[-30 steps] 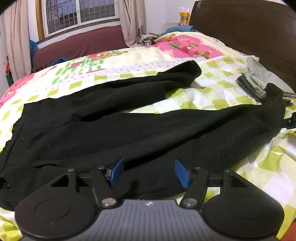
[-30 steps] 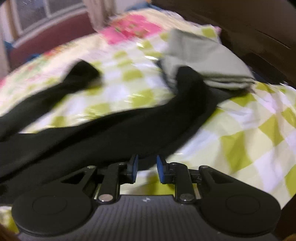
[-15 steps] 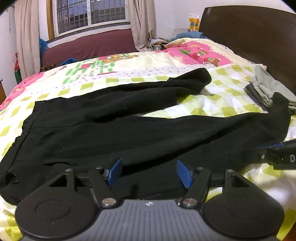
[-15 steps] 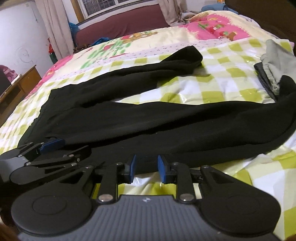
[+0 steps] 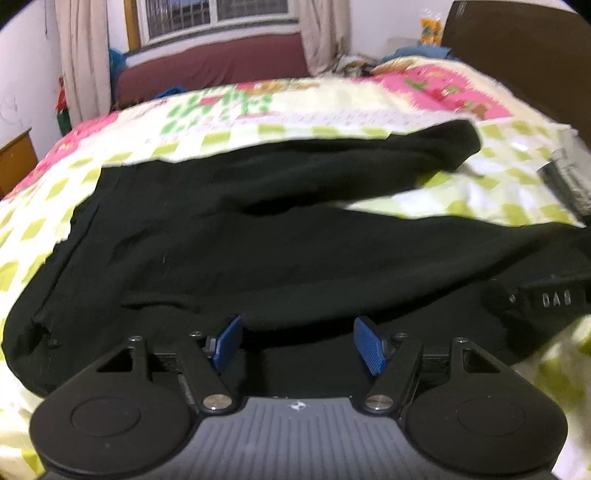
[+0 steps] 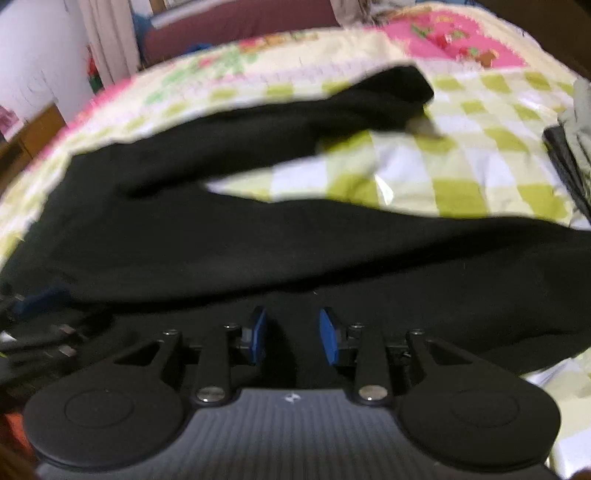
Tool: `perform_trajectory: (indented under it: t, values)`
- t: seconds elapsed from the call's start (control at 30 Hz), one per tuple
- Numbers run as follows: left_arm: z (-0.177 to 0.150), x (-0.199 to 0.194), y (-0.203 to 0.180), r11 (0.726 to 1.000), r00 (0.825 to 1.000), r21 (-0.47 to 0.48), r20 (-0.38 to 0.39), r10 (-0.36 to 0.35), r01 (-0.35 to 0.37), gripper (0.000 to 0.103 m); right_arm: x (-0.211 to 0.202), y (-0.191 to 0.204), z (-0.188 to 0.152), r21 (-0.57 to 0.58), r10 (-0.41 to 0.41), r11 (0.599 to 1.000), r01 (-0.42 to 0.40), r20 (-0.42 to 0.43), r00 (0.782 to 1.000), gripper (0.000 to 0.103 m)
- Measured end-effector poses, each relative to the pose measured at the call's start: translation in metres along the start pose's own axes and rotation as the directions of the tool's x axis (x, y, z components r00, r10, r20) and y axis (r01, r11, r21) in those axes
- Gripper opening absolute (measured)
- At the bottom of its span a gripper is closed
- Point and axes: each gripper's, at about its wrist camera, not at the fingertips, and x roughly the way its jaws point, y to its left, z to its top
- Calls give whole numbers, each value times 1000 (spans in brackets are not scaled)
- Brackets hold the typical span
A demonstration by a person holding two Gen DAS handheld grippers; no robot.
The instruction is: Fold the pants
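On checked quilt [image 5: 461,206], limp black pants [image 5: 295,240]

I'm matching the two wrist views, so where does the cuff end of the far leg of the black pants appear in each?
Left wrist: the cuff end of the far leg of the black fabric pants lies upper right, on the green-checked bedspread.
Right wrist: the same cuff lies upper centre-right.
Shared landmark: the pink patterned quilt patch, beyond the cuff in both views.

checked yellow-green bedspread [image 5: 461,199] under me. pink cartoon quilt [image 5: 436,85] beyond it. grey folded cloth [image 5: 569,177] at my right edge. dark headboard [image 5: 517,48], barred window [image 5: 214,14], beige curtains [image 5: 85,55] ahead.
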Motion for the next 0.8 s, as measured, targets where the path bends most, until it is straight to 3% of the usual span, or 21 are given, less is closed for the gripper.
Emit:
perform_trajectory:
  t: [0.17, 0.3, 0.8]
  values:
    - [-5, 15, 5, 1000, 998, -4, -58, 10, -10, 80, -4, -9, -5, -9, -10, 1000, 10, -5, 1000, 29]
    - [-6, 16, 0, 1000, 998, 18, -57, 15, -14, 85, -14, -21, -7, 32, -8, 999, 7, 0, 1000, 30]
    - [-7, 19, -7, 998, 998, 54, -57, 38, -35, 88, -15, -41, -9, 82, 18, 996, -19, 9, 1000, 34]
